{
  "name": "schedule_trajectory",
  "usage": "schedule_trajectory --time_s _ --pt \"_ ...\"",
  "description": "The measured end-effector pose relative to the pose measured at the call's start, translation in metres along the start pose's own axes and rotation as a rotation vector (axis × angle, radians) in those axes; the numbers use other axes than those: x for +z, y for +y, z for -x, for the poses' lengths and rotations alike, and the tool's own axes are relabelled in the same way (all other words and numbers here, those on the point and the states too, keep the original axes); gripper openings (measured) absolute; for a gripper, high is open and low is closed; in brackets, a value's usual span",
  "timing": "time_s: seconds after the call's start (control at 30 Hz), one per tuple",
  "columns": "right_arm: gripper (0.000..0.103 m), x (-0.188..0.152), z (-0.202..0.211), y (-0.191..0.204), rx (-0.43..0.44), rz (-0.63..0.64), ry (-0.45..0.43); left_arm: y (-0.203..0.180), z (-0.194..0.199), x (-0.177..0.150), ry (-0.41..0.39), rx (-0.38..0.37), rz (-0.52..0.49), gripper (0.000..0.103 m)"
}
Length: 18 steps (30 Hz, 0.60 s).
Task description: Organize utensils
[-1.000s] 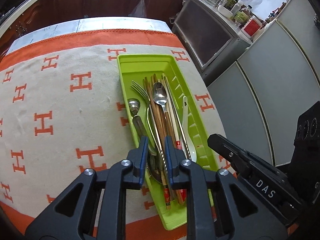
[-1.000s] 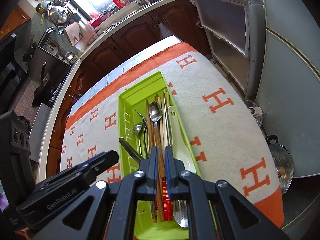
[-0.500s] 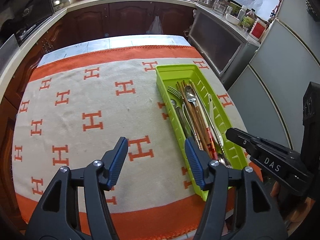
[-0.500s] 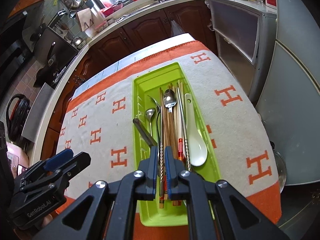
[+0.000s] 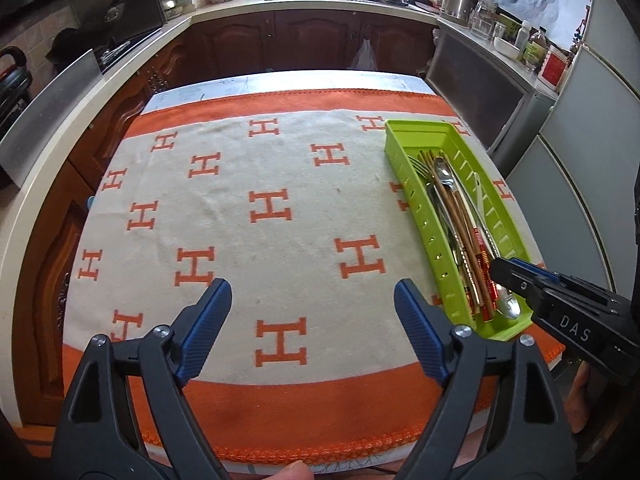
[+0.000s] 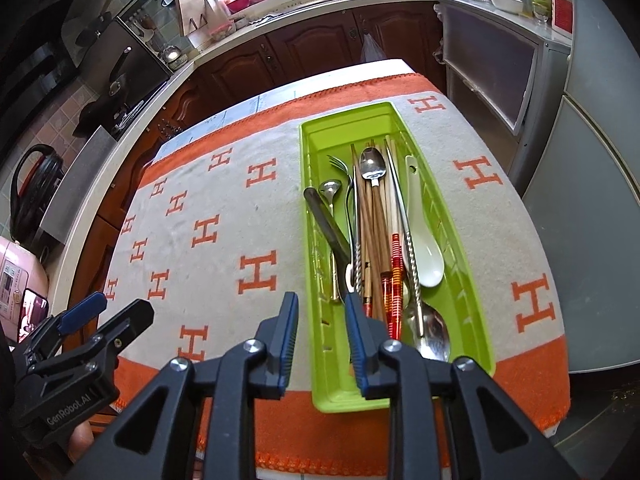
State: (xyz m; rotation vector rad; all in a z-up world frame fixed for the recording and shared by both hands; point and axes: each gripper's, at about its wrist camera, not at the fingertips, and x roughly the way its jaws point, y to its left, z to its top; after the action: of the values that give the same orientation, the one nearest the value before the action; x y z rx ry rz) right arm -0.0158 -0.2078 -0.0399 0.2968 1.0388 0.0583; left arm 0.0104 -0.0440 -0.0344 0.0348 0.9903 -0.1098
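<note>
A lime-green utensil tray (image 6: 344,114) lies lengthwise on the right side of the H-patterned cloth (image 6: 224,200). It holds wooden chopsticks (image 6: 372,220), red-banded chopsticks (image 6: 395,256), a fork (image 6: 340,164), metal spoons (image 6: 372,166), a dark-handled utensil (image 6: 328,216) and a white ceramic spoon (image 6: 424,248). My right gripper (image 6: 321,308) hangs over the tray's near left wall, its jaws opening with no utensil between them. My left gripper (image 5: 313,296) is opening wide over bare cloth, left of the tray (image 5: 400,140), holding nothing. Each gripper shows in the other's view: right gripper (image 5: 506,270), left gripper (image 6: 120,306).
The cloth-covered table (image 5: 280,80) ends close in front of me and just right of the tray. Dark wooden cabinets (image 5: 312,44) and a worktop run behind and left. A grey cabinet (image 5: 480,80) and a fridge (image 6: 592,200) stand at the right.
Both grippers were shut among the utensils in the tray. The left one has opened wide and pulled back to the left over the cloth. The right one has drawn back and parted its jaws.
</note>
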Motion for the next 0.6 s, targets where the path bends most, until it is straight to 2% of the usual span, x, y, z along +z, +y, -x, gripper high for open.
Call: schedule_trajectory --time_s 0.23,0.37,0.6 --pt "0.039 -0.01 0.016 0.034 -0.014 0.081 -0.041 0.02 0.021 -0.016 -0.047 0.051 0.014 0.083" --pt "0.043 -0.013 0.025 0.06 0.011 0.135 -0.062 0.033 0.037 -0.019 -0.066 0.092 0.042 0.083" --pt "0.047 -0.01 0.041 0.097 0.054 0.178 -0.11 0.063 0.066 -0.017 -0.098 0.107 0.12 0.083"
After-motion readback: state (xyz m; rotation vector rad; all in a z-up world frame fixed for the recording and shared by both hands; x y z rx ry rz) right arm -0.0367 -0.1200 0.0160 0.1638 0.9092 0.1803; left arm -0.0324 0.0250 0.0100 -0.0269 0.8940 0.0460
